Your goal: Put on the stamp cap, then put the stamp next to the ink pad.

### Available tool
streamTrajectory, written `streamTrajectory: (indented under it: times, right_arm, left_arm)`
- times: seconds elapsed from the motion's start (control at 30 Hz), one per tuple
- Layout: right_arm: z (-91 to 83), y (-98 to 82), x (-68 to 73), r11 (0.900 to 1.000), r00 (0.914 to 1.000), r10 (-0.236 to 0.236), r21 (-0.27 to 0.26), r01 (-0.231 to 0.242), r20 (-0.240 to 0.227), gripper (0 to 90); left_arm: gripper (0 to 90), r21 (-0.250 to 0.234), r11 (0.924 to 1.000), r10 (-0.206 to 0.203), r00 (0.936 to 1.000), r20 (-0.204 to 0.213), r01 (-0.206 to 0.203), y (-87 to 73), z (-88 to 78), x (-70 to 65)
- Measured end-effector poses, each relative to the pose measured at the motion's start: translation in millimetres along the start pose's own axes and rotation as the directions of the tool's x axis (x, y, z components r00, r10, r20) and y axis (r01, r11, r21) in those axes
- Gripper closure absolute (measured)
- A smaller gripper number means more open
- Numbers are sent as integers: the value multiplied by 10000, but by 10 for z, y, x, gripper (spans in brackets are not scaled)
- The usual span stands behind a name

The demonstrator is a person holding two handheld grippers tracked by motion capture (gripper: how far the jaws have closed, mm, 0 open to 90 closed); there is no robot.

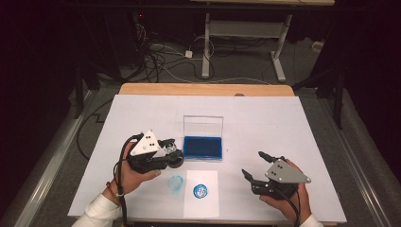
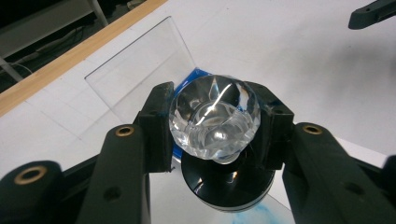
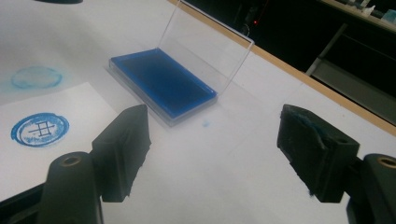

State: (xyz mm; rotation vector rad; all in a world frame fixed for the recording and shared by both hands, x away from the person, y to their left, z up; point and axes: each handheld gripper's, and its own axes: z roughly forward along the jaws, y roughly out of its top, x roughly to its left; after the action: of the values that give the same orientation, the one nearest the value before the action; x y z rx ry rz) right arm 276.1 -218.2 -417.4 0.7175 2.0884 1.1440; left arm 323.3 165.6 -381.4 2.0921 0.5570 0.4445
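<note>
a white sheet (image 1: pixel 265 118) covered the wooden table (image 1: pixel 203 89), dark floor and cables beyond its far edge. the left gripper (image 1: pixel 171 150), held tilted left of centre, was clamped on a clear-handled stamp (image 2: pixel 214 116) just beside the open blue ink pad (image 1: pixel 203 147). the right gripper (image 1: pixel 259 165) hovered near the front right corner, jaws apart and holding nothing. a stamped paper (image 1: pixel 201 193) lay at the front edge

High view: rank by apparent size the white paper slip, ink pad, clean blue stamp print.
1. white paper slip
2. ink pad, a little smaller in area
3. clean blue stamp print, far the smallest
</note>
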Motion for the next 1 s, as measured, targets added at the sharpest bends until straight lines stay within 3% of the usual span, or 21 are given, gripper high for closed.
streamTrajectory:
  times: [0.33,0.77,1.0]
  right_arm:
    - [-50,-109,-1,9994,10000,83,333,-83,4,258]
    - [-31,-120,12,9991,10000,50,432,-47,-58,257]
    - [-46,-118,16,9991,10000,16,417,-14,-41,258]
  left_arm:
    - [548,51,10000,-14,10000,-57,15,-3,-7,18]
    - [548,104,9999,-76,9996,-255,79,28,-7,86]
    - [548,252,9997,84,9993,-352,-76,65,13,99]
